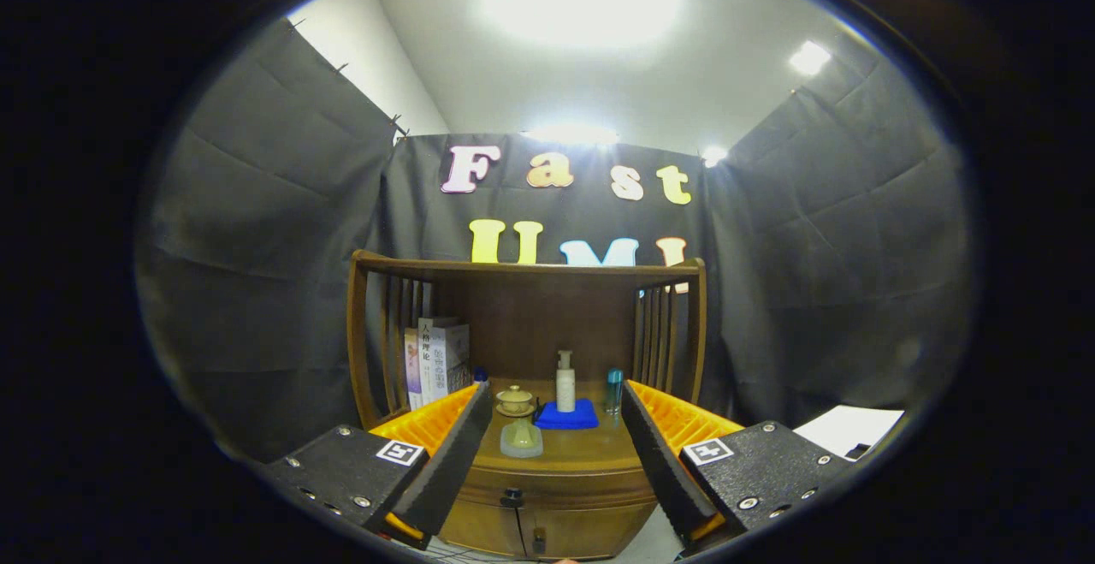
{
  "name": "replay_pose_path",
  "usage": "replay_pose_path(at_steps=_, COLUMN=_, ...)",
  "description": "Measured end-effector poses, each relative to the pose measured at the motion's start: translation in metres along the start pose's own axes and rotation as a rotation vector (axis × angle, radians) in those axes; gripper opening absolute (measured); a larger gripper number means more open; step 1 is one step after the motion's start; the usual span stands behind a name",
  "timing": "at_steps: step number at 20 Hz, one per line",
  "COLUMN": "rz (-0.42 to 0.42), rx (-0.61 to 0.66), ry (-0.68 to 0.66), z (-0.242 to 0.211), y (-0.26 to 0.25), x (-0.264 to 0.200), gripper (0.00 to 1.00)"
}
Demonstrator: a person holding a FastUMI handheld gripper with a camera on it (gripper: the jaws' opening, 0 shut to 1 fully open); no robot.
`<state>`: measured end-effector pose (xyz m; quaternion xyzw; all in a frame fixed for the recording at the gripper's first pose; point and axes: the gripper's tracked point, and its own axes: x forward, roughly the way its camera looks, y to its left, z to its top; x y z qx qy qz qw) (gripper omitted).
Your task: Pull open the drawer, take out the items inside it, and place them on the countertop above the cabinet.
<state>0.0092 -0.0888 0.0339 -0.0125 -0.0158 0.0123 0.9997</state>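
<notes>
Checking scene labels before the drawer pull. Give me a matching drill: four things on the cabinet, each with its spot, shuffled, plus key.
The gripper is open, its fingers apart with nothing between them, in front of the closed drawer.

Things:
1. books
2. pump bottle
3. lidded cup
4. drawer knob

Places:
A. standing on the blue cloth
B. on the drawer front, below the countertop
C. upright against the left slatted side
D. on a saucer, left of the blue cloth

Pairs: 1-C, 2-A, 3-D, 4-B
</notes>
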Motion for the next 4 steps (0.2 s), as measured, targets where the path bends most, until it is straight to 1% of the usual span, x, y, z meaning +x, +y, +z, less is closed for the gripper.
replay_pose_path(at_steps=2, rz=-0.028, rx=-0.035, ry=-0.009, z=0.0013, y=-0.0101, x=-0.002, gripper=0.94)
replay_pose_path(at_steps=4, rz=-0.036, rx=-0.041, ry=0.006, z=-0.0035, y=-0.0122, x=-0.0021, gripper=0.94)
